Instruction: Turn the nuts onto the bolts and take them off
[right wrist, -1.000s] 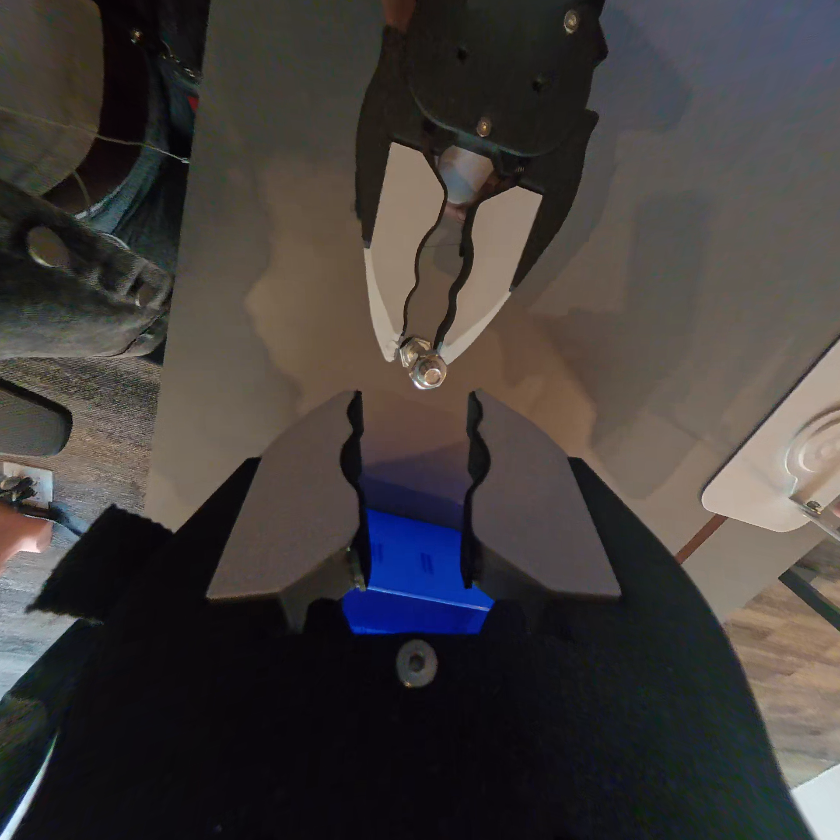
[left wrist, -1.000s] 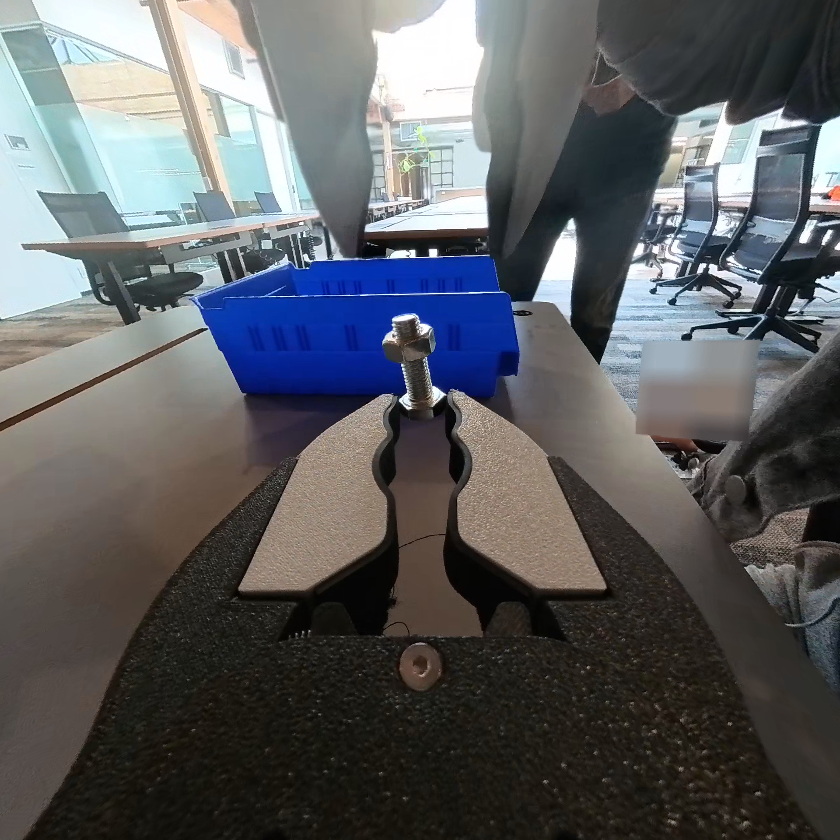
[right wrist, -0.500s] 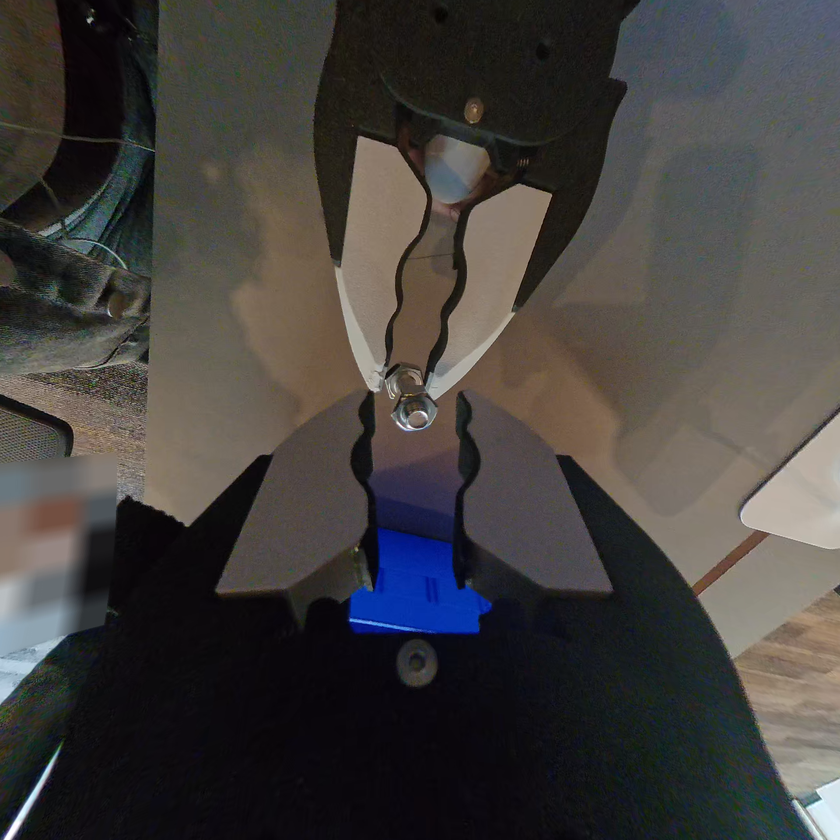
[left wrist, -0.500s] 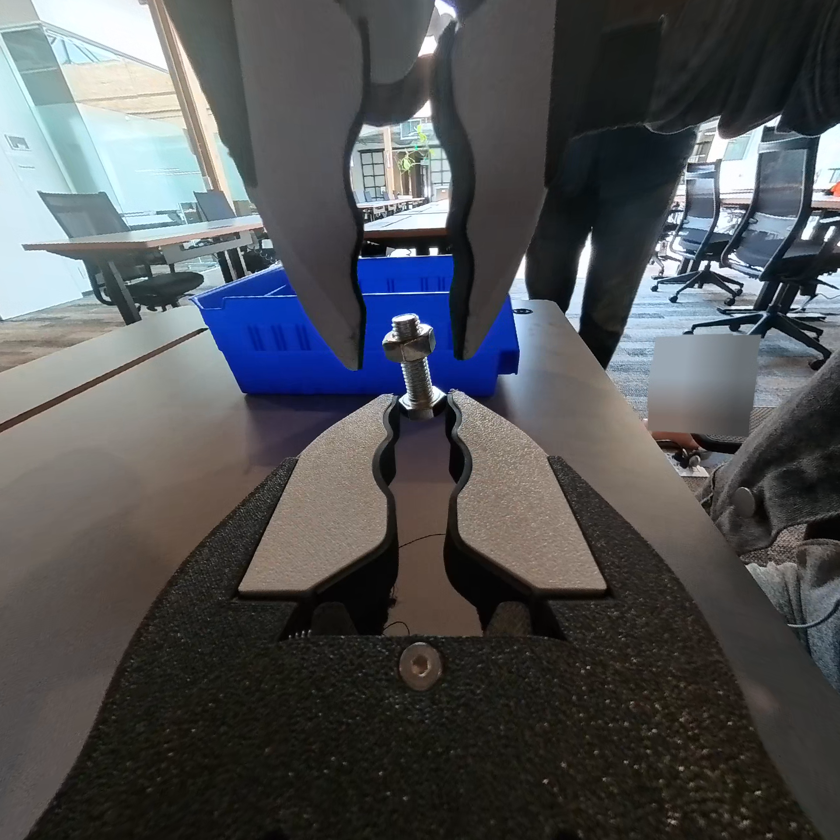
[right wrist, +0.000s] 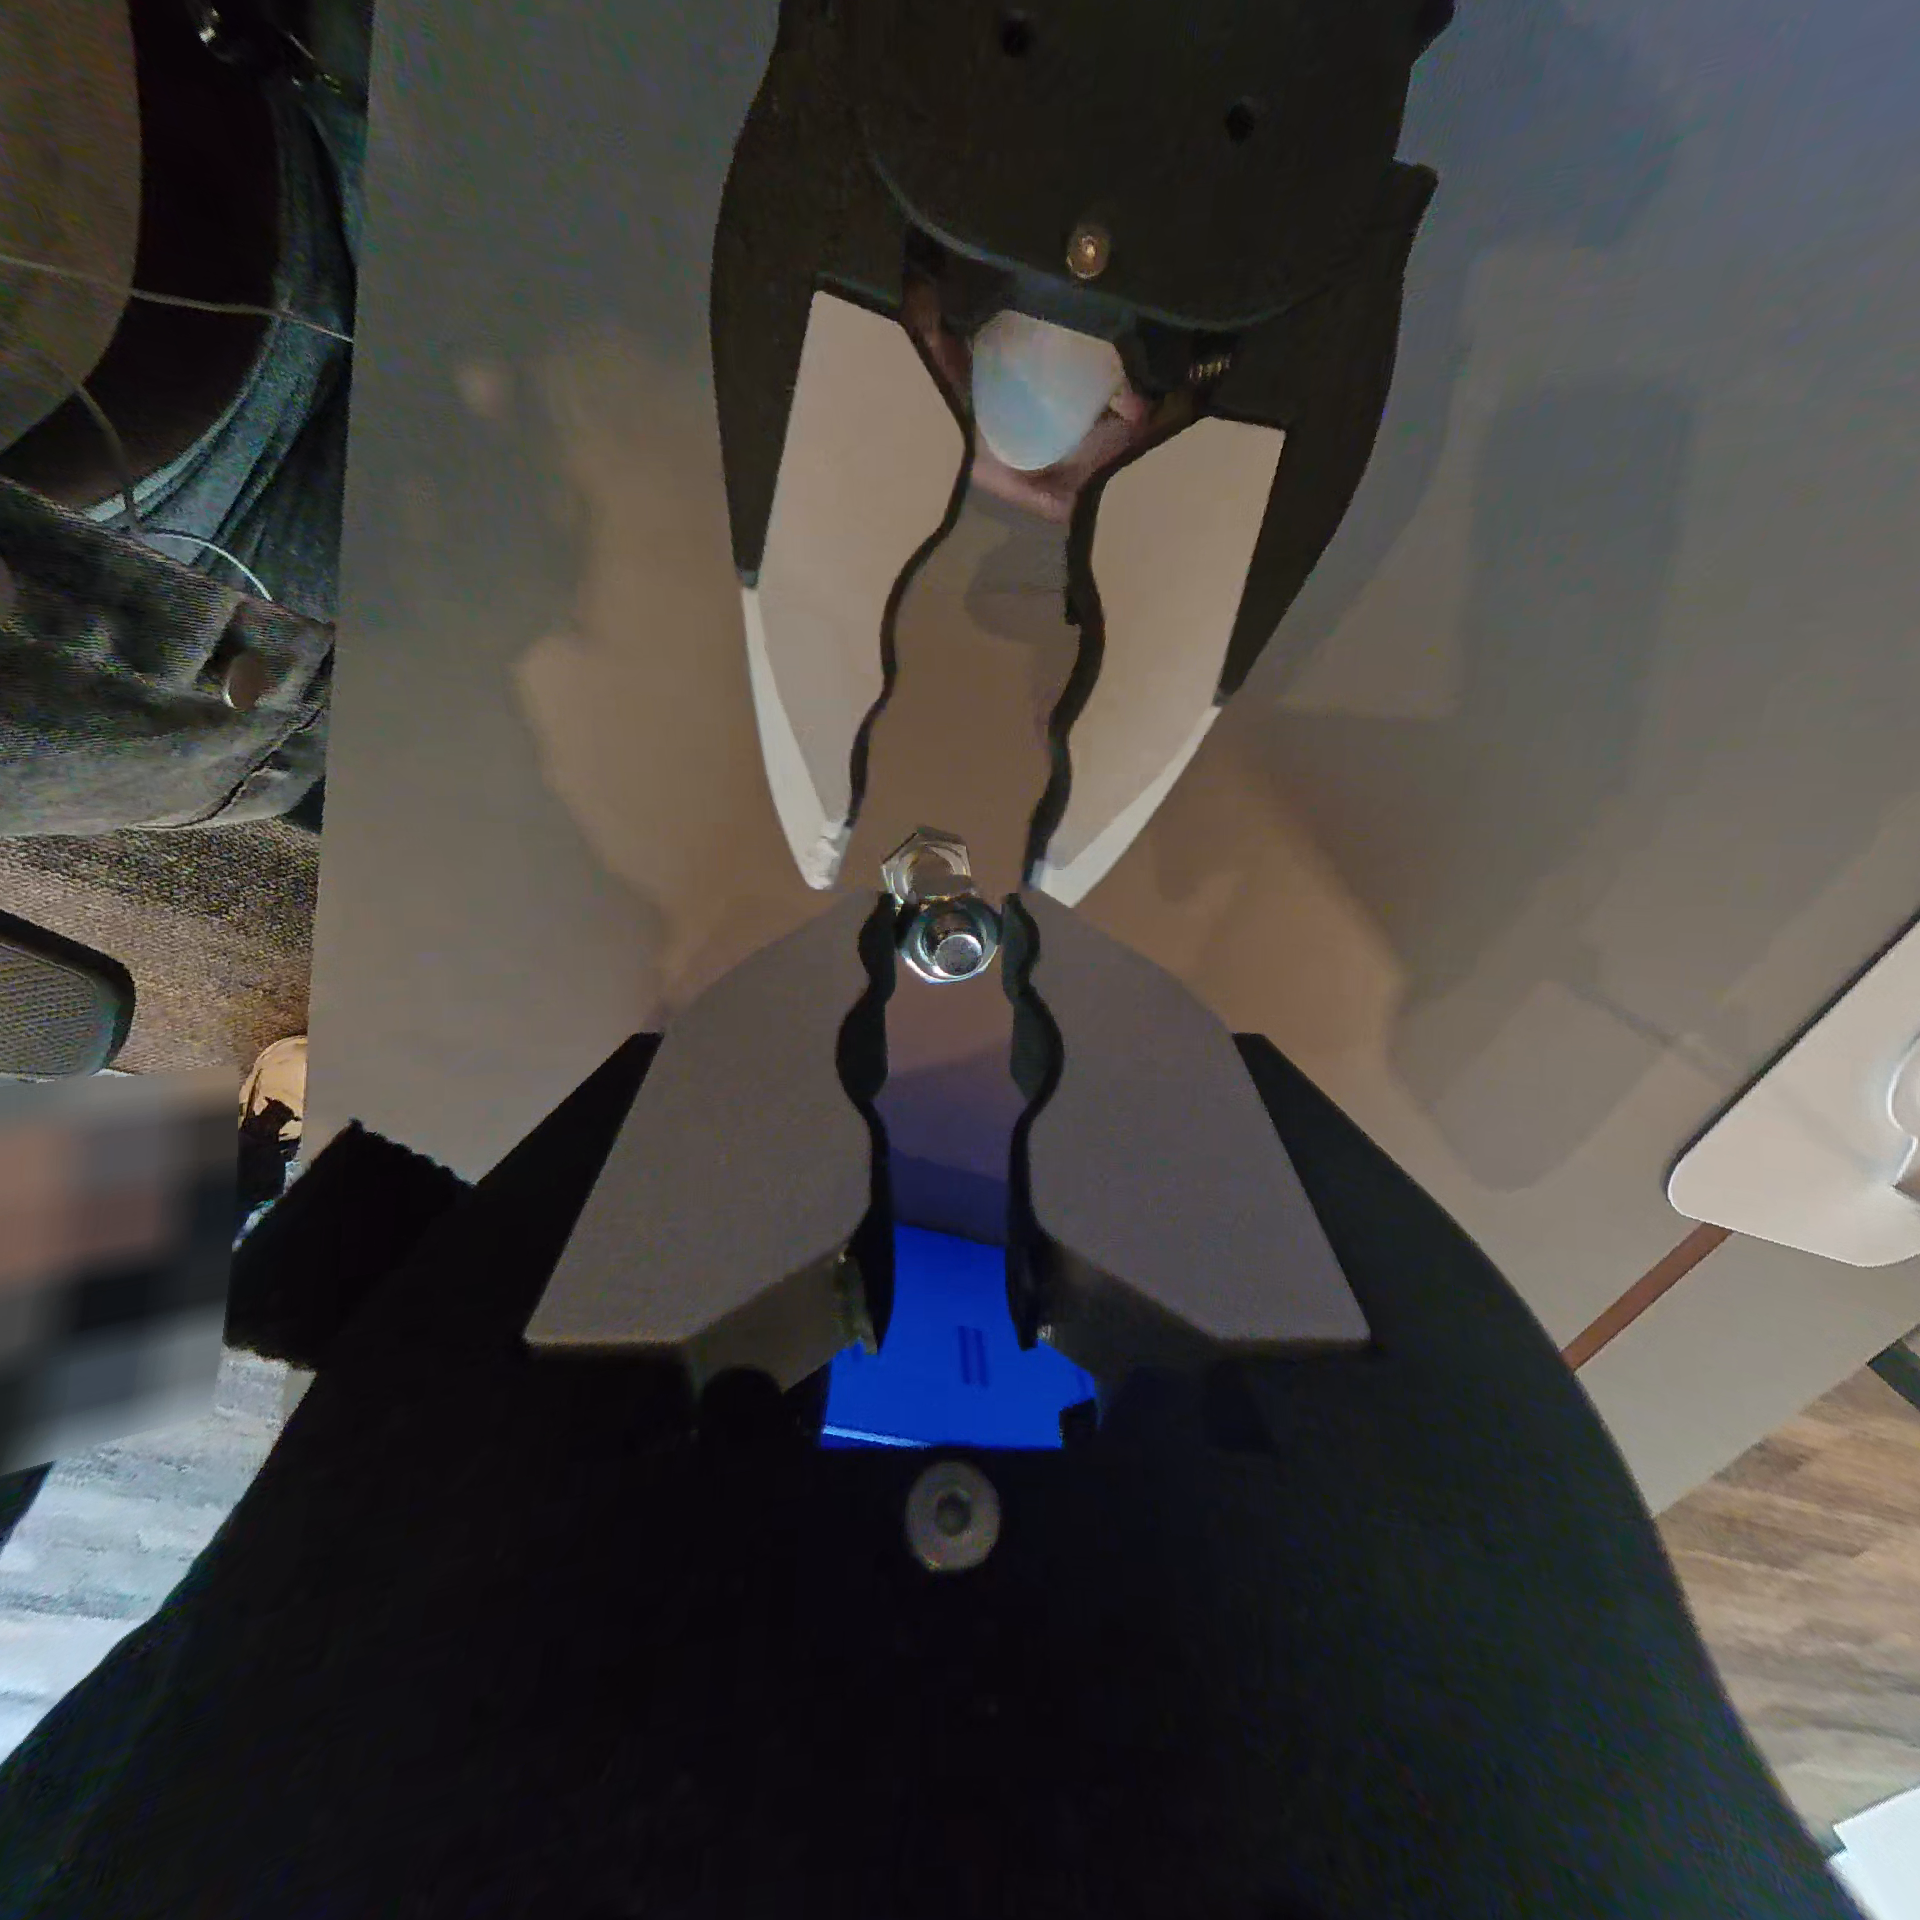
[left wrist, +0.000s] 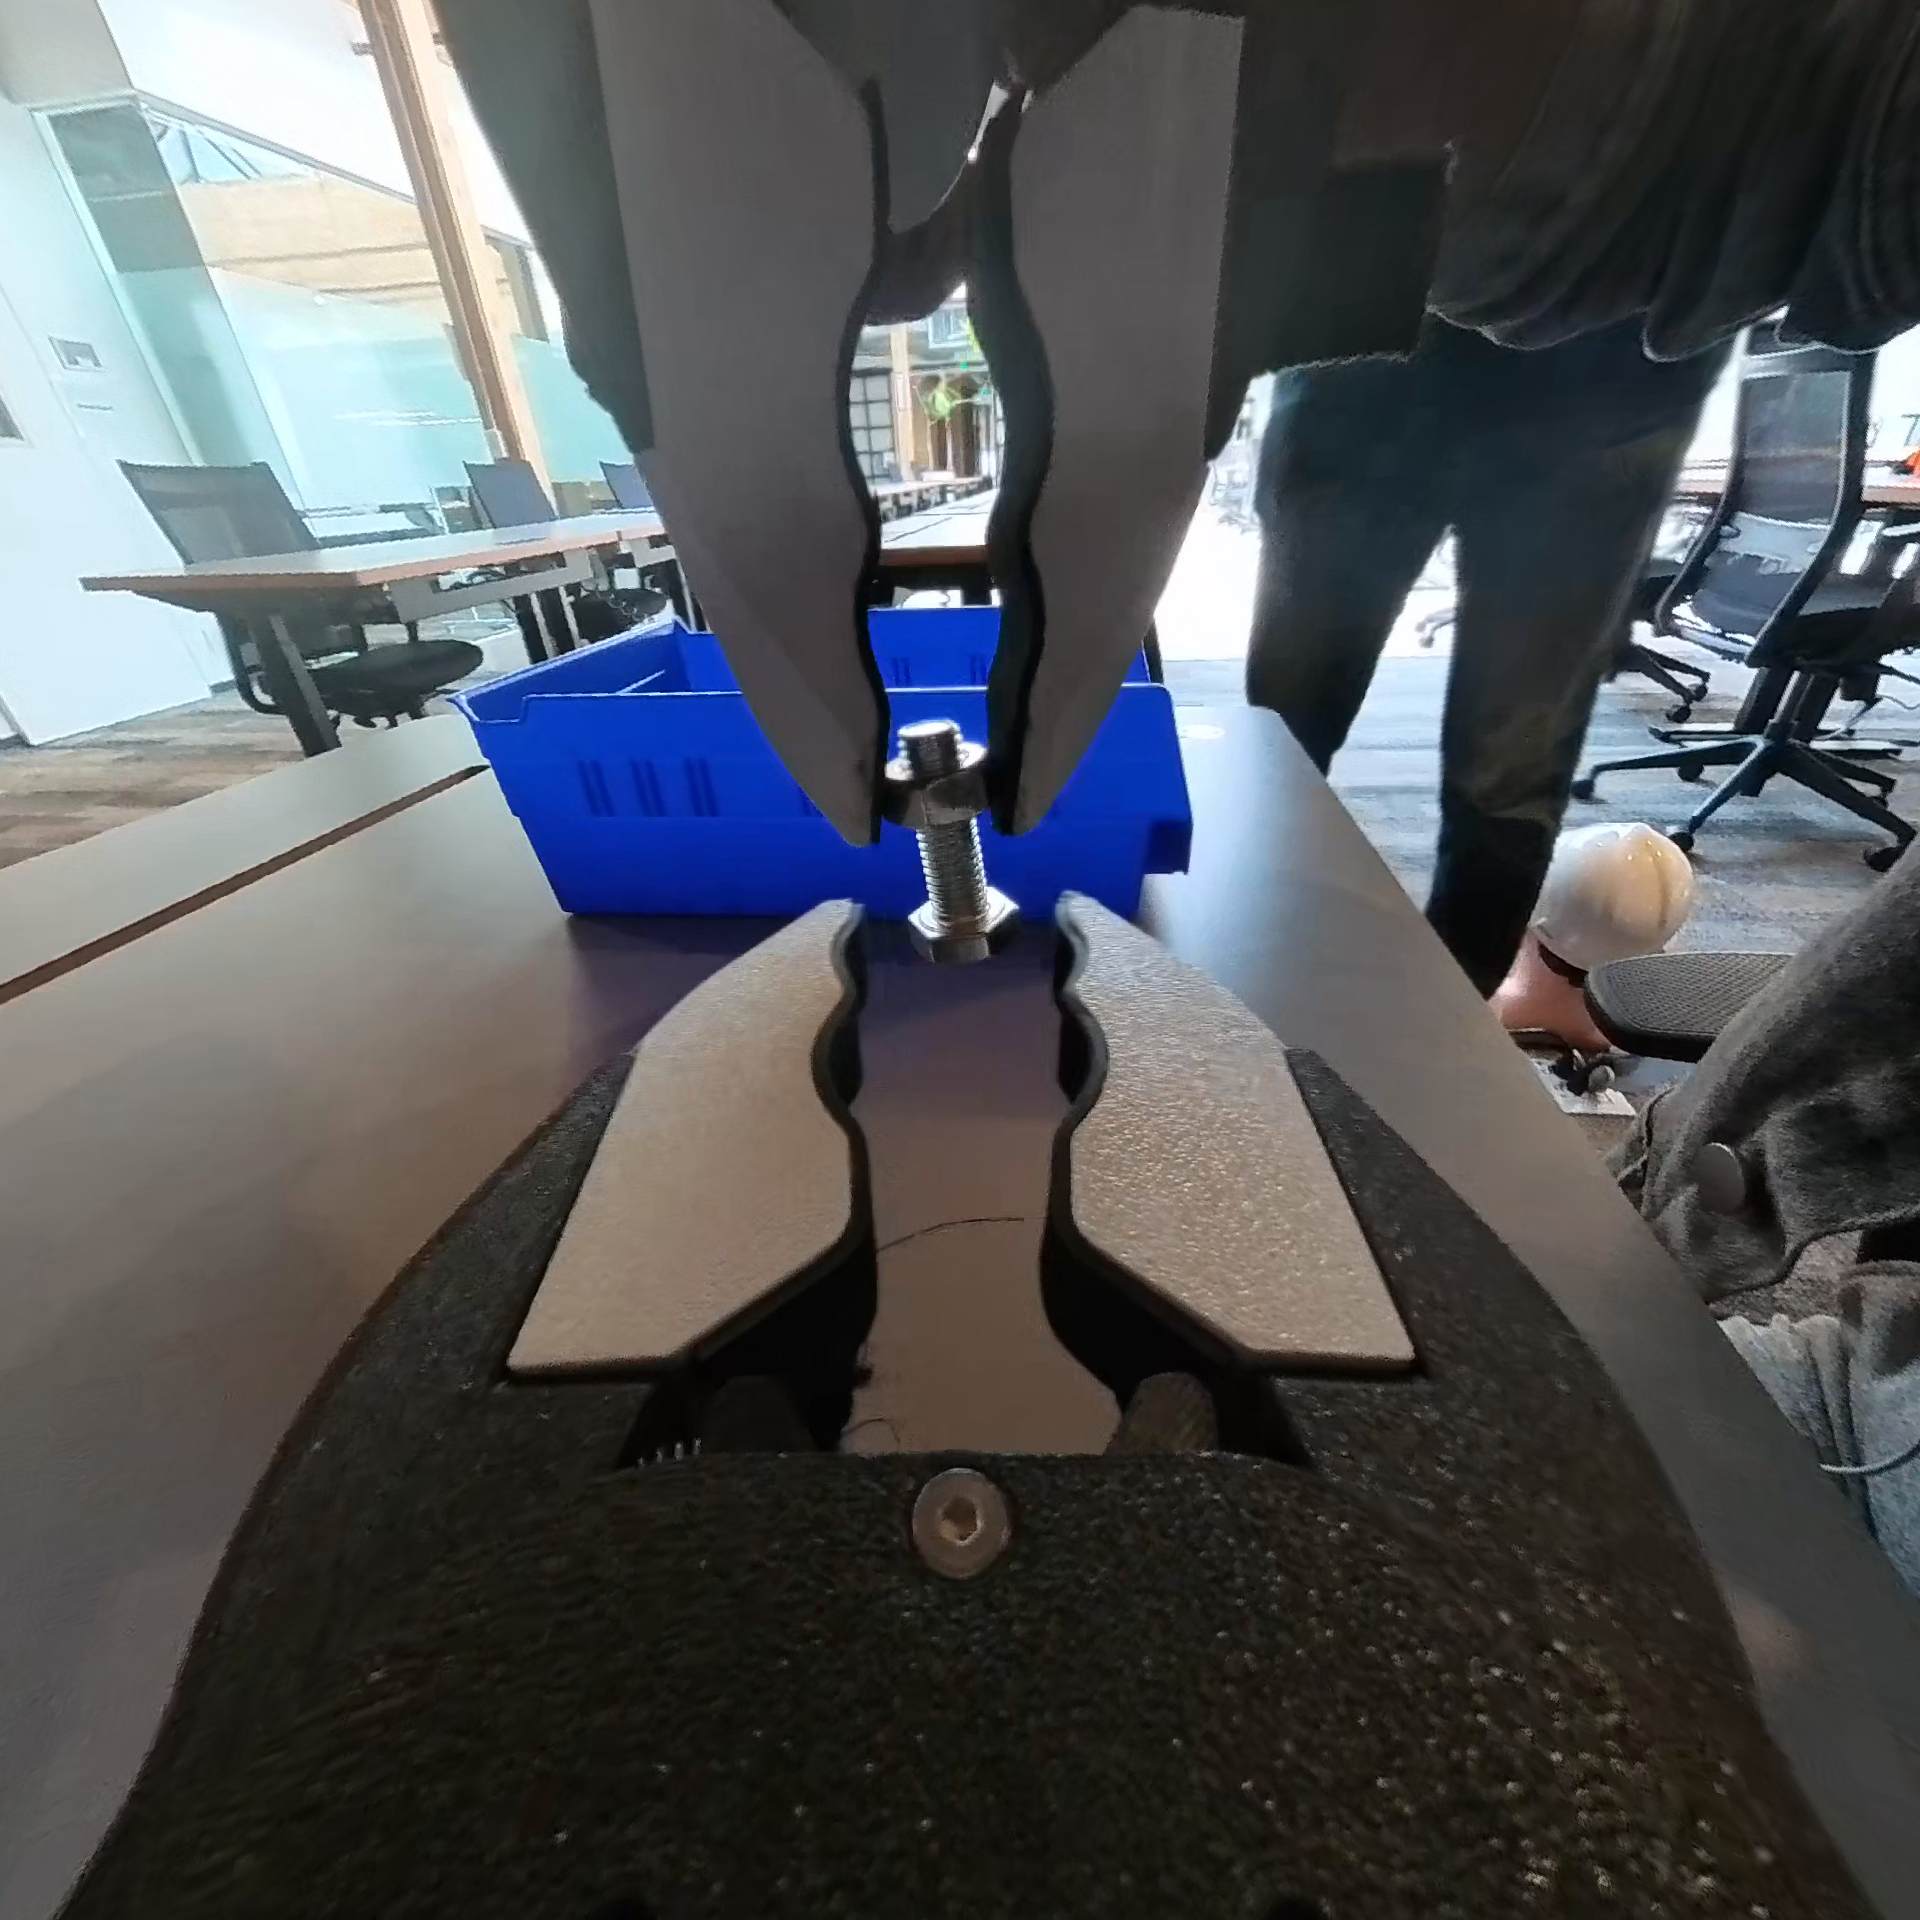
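Note:
A silver bolt (left wrist: 951, 883) stands upright on its hex head on the dark table (left wrist: 312, 1039), with a nut (left wrist: 935, 798) near its top end. My right gripper (left wrist: 935, 821) comes down from above and is shut on the nut. In the right wrist view its fingers pinch the nut (right wrist: 940, 951) from both sides. My left gripper (left wrist: 961, 914) lies low on the table and is open. Its tips flank the bolt head without touching it. The right wrist view shows the left gripper (right wrist: 940, 862) with the bolt head (right wrist: 925, 854) between its tips.
A blue plastic bin (left wrist: 665, 810) stands just behind the bolt, and shows under my right gripper (right wrist: 956, 1351). A person's legs (left wrist: 1455, 623) stand at the table's far right edge. Office chairs and desks stand beyond. A white plate-like part (right wrist: 1818, 1143) lies at the right. Less than 4 cm separates the two grippers' tips.
My right gripper has come down over the bolt and closed on the nut. My left gripper, which held the bolt head, has opened and let go of it.

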The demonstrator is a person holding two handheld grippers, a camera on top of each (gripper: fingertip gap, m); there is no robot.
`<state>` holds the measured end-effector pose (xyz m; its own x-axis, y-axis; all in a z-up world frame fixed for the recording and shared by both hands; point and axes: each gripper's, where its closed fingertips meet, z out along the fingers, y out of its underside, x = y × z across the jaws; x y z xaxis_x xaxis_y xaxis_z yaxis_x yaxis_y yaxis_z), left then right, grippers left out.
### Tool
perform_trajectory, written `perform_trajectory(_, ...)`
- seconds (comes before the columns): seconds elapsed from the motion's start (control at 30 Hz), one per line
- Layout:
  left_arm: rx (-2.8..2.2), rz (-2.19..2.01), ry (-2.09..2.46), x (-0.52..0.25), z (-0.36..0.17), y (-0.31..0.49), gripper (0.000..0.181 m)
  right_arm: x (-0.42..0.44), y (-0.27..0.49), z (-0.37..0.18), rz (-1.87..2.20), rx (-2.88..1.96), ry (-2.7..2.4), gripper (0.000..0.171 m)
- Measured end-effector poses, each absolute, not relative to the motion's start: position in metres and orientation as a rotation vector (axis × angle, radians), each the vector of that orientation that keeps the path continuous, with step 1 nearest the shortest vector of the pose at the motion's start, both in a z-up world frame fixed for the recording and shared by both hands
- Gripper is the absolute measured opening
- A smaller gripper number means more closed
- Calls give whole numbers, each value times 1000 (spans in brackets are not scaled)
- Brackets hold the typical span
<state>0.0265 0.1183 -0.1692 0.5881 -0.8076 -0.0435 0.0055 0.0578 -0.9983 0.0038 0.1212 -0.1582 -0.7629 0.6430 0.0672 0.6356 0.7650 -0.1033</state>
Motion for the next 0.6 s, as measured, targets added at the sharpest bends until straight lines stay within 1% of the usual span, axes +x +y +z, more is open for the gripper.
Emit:
perform_trajectory(0.03,-1395,-699,737,26,-170,120,42,4,121,-159,111,-1038,-2858,19)
perform_trajectory(0.13,-1410,-674,751,28,-172,120,58,6,123,-157,113,-1052,-2846,19)
perform_trajectory(0.3,-1435,-648,735,26,-174,124,71,17,135,-145,87,-1120,-2782,19)
perform_trajectory(0.4,-1473,-619,692,23,-176,131,71,30,147,-135,76,-1209,-2700,19)
perform_trajectory(0.6,-1491,-574,639,17,-177,136,64,73,190,-119,5,-1509,-2457,19)
